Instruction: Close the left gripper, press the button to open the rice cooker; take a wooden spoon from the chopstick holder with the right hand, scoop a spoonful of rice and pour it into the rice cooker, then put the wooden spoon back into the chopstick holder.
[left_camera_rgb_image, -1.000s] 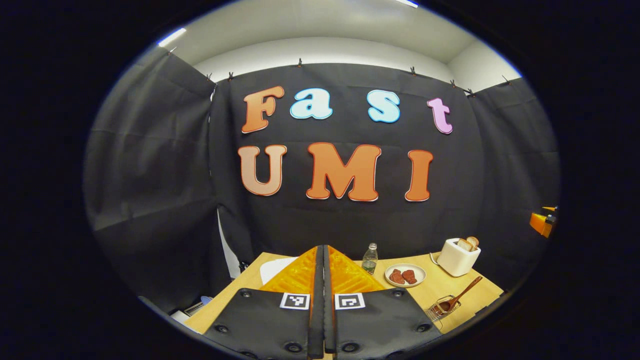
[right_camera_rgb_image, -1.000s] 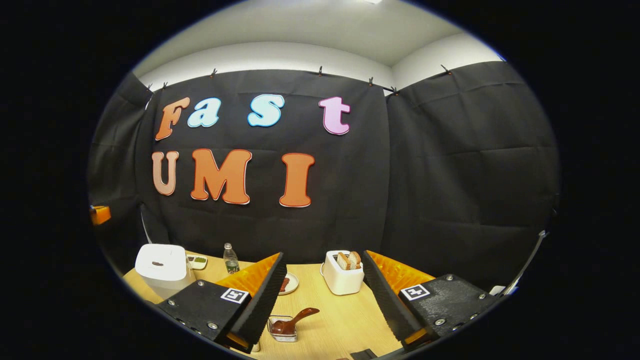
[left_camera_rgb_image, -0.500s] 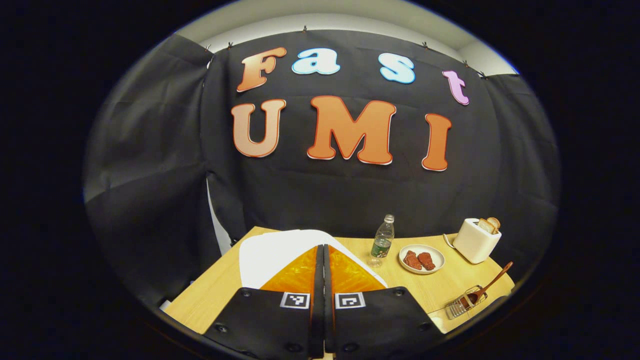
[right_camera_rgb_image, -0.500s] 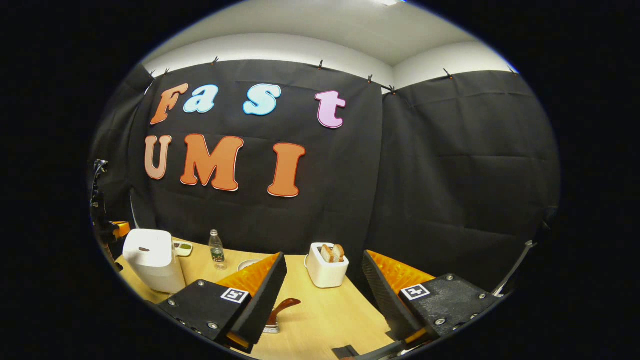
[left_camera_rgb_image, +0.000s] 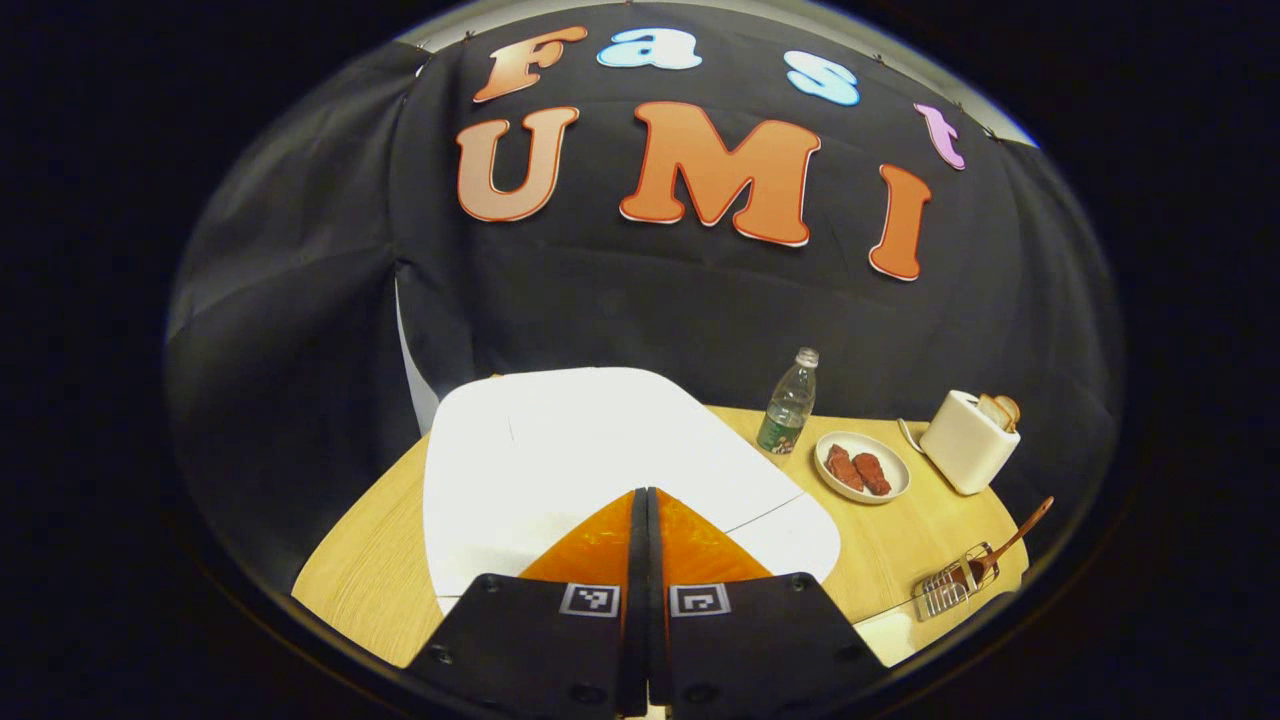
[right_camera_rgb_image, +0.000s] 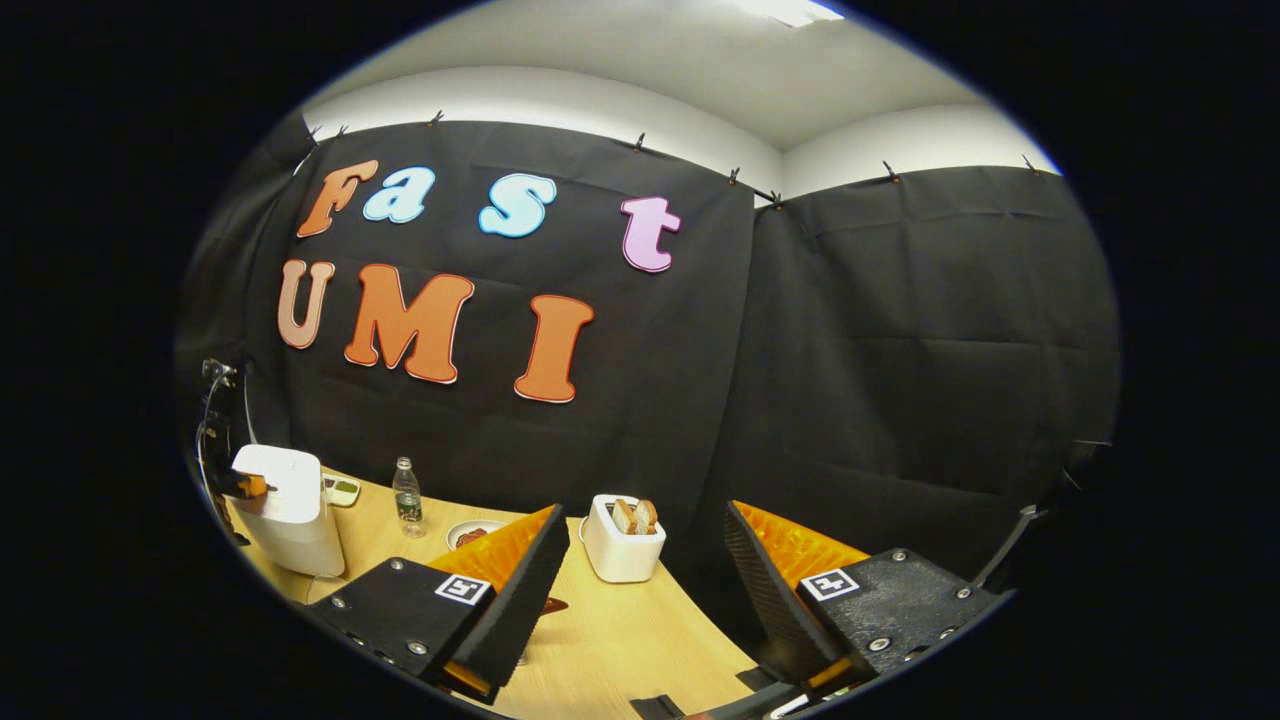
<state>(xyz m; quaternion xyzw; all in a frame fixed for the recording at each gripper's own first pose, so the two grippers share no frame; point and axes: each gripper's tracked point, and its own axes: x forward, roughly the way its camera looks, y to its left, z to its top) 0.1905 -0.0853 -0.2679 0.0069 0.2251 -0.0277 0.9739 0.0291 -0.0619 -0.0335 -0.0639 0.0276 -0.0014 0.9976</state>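
The rice cooker is the thing to steer by here: a white box with rounded corners, lid down, standing at the left end of the wooden table. In the left gripper view the left gripper hangs right over the cooker's lid, its two fingers pressed flat together with nothing between them, tips pointing down at the white top. Whether they touch the lid I cannot tell.

To the right of the cooker stands a small water bottle, upright. Past that, further right, sits a white plate with two reddish pieces of food on it, and beyond the plate a white toaster with slices of bread poking from its slots. Nearer the table's front edge, well to the right of the cooker, lies the wire chopstick holder, with the wooden spoon resting in it, handle angling up and away.

In the right gripper view the right gripper is held above the table, well away from the cooker, its fingers spread wide and empty. The toaster shows between them, and the bottle stands between cooker and toaster.
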